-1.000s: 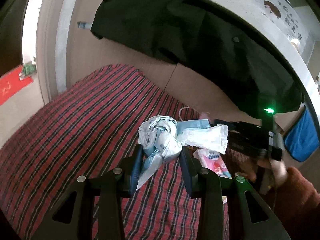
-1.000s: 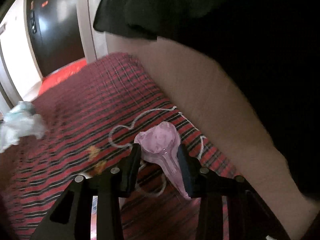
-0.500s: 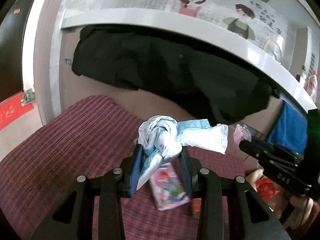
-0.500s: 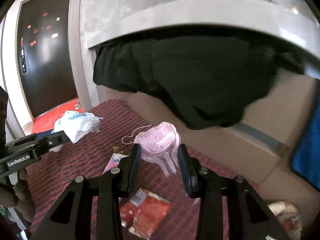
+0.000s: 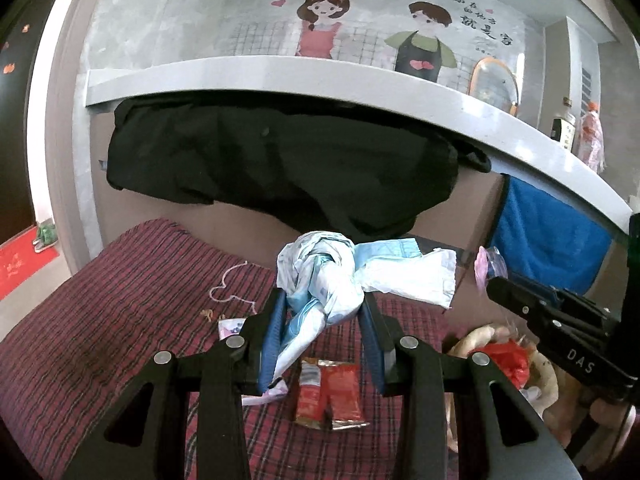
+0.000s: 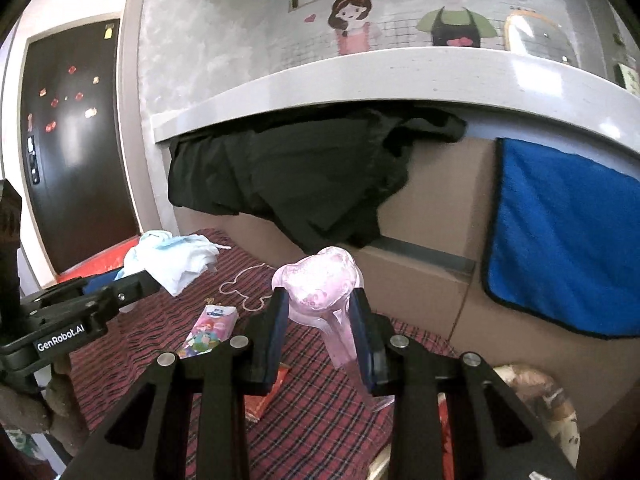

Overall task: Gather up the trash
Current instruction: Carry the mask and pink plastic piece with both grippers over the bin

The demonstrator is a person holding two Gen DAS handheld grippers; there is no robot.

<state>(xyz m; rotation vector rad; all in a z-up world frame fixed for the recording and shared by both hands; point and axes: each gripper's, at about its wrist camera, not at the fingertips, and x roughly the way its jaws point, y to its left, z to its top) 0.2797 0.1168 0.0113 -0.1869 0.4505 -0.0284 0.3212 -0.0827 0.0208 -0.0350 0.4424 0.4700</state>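
Still on the plaid bed [image 5: 120, 320]: 1 red wrapper [image 5: 332, 396], 1 tissue packet [image 6: 210, 330]. Left tongs [image 5: 322, 316] are clamped on crumpled blue-white paper [image 5: 320, 276]; right tongs [image 6: 318, 312], jaws just closing, pinch a pink plastic piece [image 6: 320, 276]. Open room lies above the bed; the cardboard wall [image 6: 432, 208] and grey shelf [image 6: 360, 72] hem the far side.

The left tool [image 5: 323, 318] grips a crumpled blue-white wad of masks and tissue [image 5: 320, 280] above the red plaid bed [image 5: 120, 320], where a red wrapper [image 5: 332, 394] lies

Right gripper [image 6: 320, 312] jaws — just narrower
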